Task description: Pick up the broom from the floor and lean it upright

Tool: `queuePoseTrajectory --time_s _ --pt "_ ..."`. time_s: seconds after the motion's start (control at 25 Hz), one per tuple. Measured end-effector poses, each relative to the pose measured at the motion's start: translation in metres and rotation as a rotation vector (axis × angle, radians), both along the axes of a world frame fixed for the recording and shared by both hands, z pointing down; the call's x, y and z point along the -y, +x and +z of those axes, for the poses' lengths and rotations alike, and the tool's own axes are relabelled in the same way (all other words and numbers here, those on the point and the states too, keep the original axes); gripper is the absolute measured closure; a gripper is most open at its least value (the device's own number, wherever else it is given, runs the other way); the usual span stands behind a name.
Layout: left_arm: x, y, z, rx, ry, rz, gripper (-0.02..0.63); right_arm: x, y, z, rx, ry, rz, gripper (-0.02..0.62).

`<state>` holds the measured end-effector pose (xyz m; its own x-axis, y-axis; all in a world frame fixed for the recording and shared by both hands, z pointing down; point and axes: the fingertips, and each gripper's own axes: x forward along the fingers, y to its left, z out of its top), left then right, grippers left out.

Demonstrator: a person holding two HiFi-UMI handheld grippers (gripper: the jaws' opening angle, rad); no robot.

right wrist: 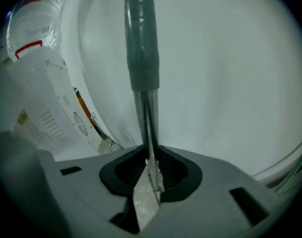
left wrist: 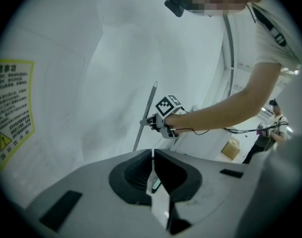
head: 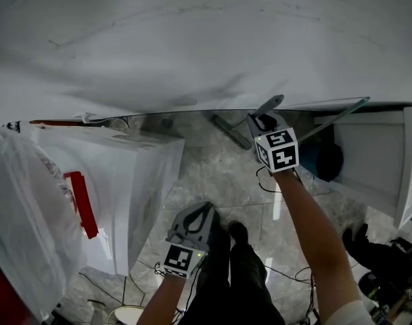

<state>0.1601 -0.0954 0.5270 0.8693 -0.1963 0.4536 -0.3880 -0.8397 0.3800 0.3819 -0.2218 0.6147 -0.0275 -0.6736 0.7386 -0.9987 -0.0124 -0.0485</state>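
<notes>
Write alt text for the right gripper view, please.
The right gripper is shut on the broom handle, a thin metal pole with a grey sleeve, rising in front of a white wall. A white labelled box stands at left.

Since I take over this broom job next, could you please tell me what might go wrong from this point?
The right hand-held gripper pinches only the thin, smooth broom handle, which could twist or slip in that grip. The handle stands close to a plain white wall above a glossy floor; once released, it may slide sideways and fall towards the white box.
</notes>
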Motion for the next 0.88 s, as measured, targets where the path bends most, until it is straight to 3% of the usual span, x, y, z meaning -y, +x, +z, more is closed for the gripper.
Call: queuePoseTrajectory --time_s 0.48,0.64,0.88 --pt "-0.008 0.002 -0.009 -0.011 0.013 0.006 0.591 -0.023 -0.036 0.006 0.139 -0.187 -0.189 0.515" --pt "-0.006 0.0 -0.007 -0.005 0.0 -0.002 0.591 -0.01 -0.036 0.026 0.188 -0.193 -0.146 0.515" --pt "-0.006 -0.007 0.009 -0.005 0.003 -0.021 0.591 0.024 -0.036 0.039 0.203 -0.091 -0.065 0.512"
